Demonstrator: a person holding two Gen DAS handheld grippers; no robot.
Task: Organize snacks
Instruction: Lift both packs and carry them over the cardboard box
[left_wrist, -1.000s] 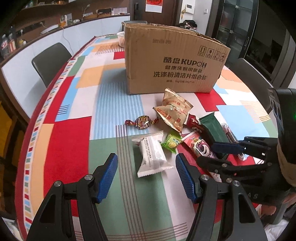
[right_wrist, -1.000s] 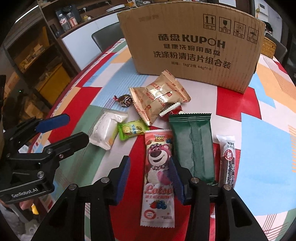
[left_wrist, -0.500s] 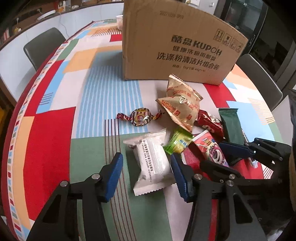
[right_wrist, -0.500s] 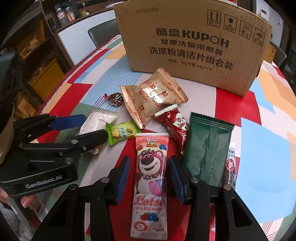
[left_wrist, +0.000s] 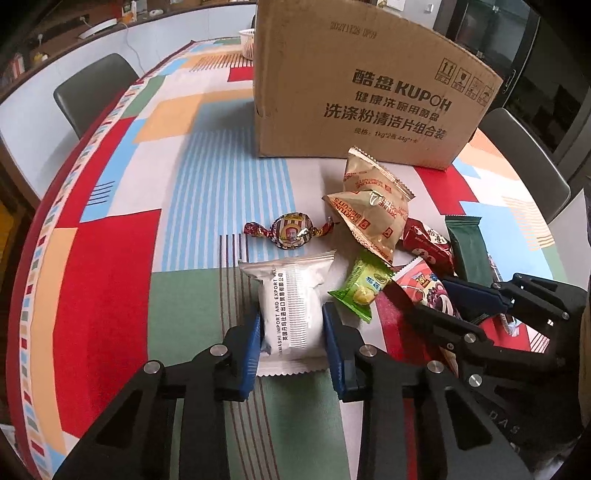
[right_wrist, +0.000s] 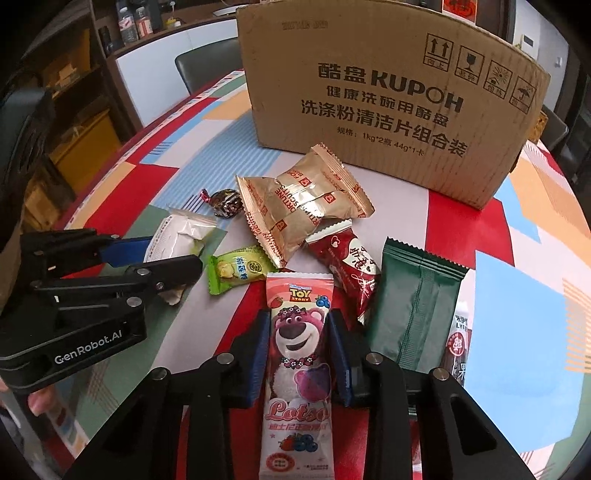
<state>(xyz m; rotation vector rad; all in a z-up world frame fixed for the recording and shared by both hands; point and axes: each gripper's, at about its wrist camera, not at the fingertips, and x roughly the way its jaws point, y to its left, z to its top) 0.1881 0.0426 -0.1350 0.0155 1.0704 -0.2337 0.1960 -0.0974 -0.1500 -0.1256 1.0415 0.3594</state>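
Observation:
A white pillow packet (left_wrist: 291, 306) lies on the patterned tablecloth (left_wrist: 110, 277). My left gripper (left_wrist: 291, 321) is closing, and its blue pads press the packet's two sides. In the right wrist view a pink Lotso bear packet (right_wrist: 299, 350) lies lengthwise between the pads of my right gripper (right_wrist: 297, 332). Those jaws are closing too and touch both edges of the wrapper. A brown cardboard box (left_wrist: 351, 92) stands behind the snack pile. The two grippers sit side by side, close together.
Loose snacks lie between the grippers and the box: two gold biscuit packs (left_wrist: 373, 210), a round foil candy (left_wrist: 291, 232), a small green packet (left_wrist: 362, 288), a red packet (right_wrist: 351, 266), a dark green packet (right_wrist: 417, 302). Grey chairs (left_wrist: 92, 88) flank the table.
Both grippers came down and forward over the snacks. The left jaws narrowed onto the white packet, the right jaws onto the pink bear packet.

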